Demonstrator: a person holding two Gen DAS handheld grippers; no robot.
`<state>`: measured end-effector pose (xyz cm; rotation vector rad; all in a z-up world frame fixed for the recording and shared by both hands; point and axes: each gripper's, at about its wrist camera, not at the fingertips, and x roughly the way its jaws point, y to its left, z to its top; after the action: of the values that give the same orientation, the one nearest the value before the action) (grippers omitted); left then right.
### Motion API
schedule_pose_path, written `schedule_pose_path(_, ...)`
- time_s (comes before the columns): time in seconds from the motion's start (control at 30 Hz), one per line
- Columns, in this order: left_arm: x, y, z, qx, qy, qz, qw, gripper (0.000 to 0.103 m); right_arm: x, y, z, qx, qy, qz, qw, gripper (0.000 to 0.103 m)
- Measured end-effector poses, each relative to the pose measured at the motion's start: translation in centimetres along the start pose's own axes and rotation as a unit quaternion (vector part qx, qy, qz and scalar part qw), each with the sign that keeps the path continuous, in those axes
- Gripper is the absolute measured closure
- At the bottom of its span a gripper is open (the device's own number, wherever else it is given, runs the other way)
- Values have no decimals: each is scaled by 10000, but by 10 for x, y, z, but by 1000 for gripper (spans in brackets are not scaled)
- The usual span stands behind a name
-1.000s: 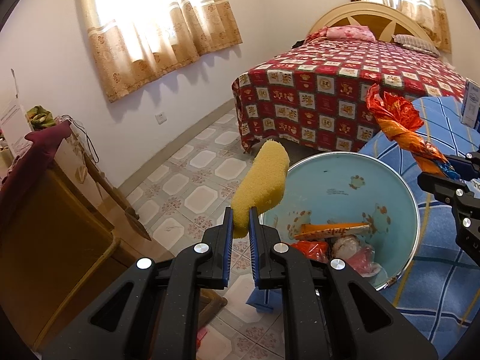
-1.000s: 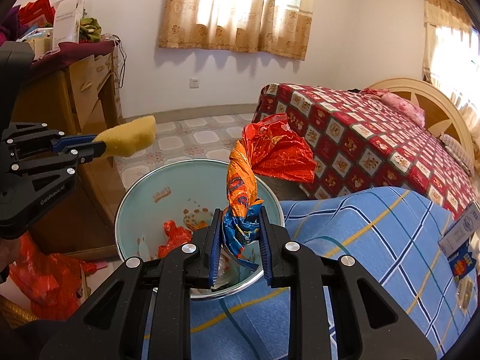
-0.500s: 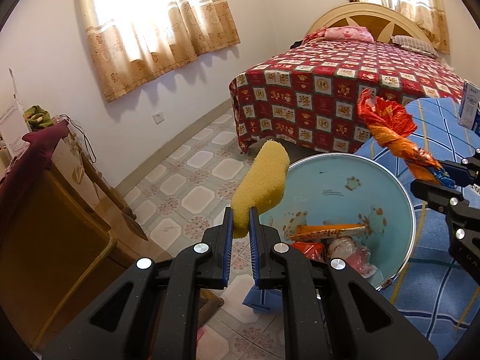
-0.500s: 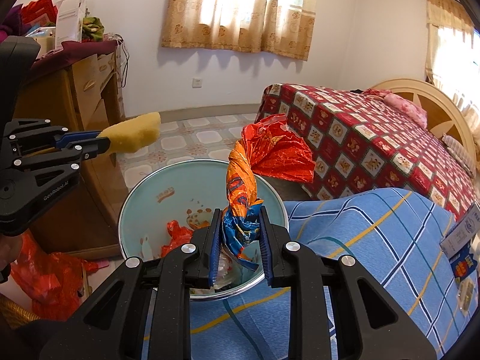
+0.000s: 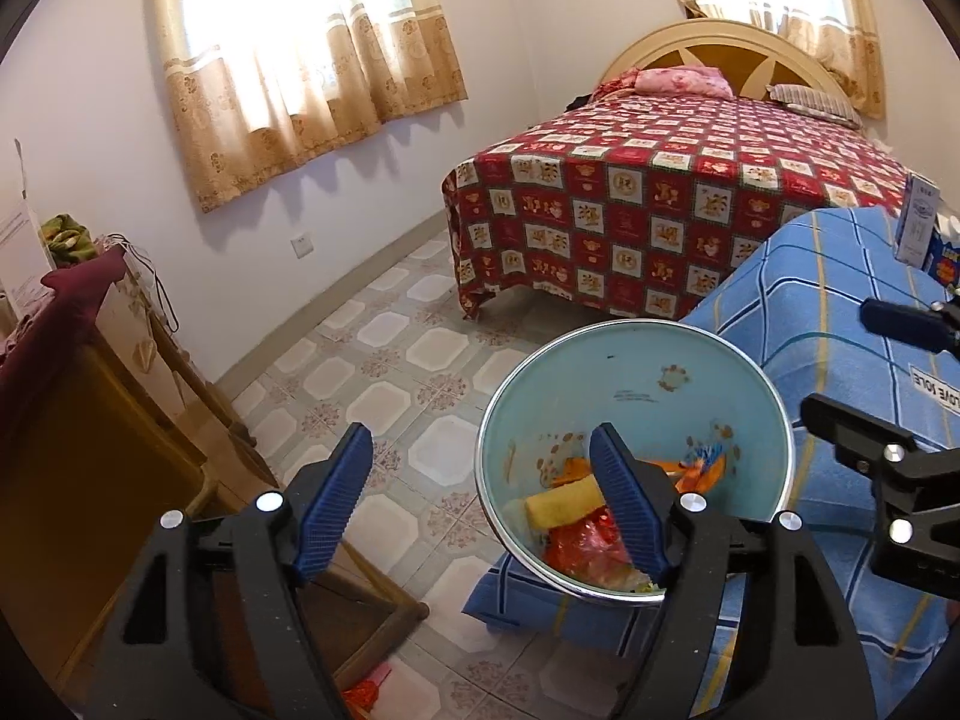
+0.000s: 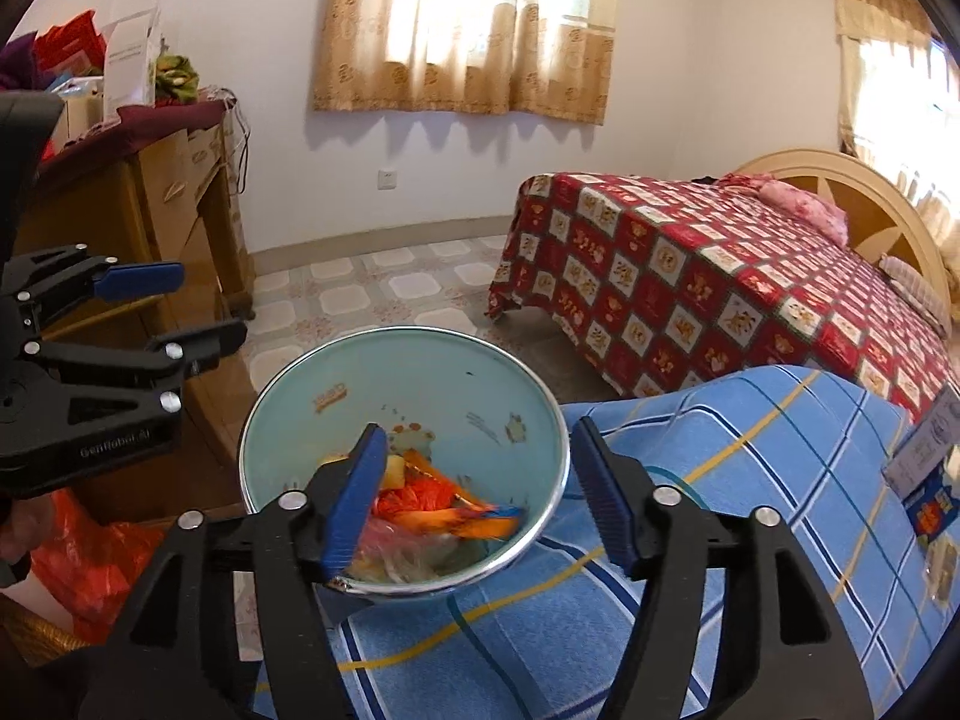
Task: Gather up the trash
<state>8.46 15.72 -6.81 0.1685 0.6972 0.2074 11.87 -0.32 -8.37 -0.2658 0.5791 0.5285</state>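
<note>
A light blue bin (image 5: 636, 384) with a metal rim stands by the blue-clothed table; it also shows in the right wrist view (image 6: 420, 384). A yellow sponge (image 5: 561, 507) lies inside it among red and orange wrappers. The orange and blue snack wrapper (image 6: 480, 519) lies in the bin too, blurred. My left gripper (image 5: 483, 450) is open and empty above the bin's left rim. My right gripper (image 6: 480, 450) is open and empty above the bin.
A blue plaid tablecloth (image 6: 750, 480) covers the table at right, with small boxes (image 5: 921, 234) on it. A wooden cabinet (image 5: 72, 420) stands at left, a red patterned bed (image 5: 660, 192) behind. A red plastic bag (image 6: 84, 564) lies on the floor.
Both grippers opened. The yellow sponge dropped from the left gripper into the bin, and the orange wrapper dropped from the right gripper into the bin.
</note>
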Motion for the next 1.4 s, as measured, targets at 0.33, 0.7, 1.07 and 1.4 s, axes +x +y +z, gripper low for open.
schedule_pose_path(0.33,-36,-4,10,-34,-401,-66,9992,20,-49,-8,-6,199,-347,-339,9986,25)
schedule_pose_path(0.7,-66,-5,18,-57,-811,14,9967,12,-90,-27,-17,552,-738,-620,9938,23)
schedule_pose_path(1.07,-69,-1,20,-155,-866,60,9961,9,-101,-38,-20,689,-883,-701,9912,23)
schedule_pose_path(1.4,-68,0,20,-207,-870,81,9960,6,-101,-40,-19,707,-898,-696,9910,23)
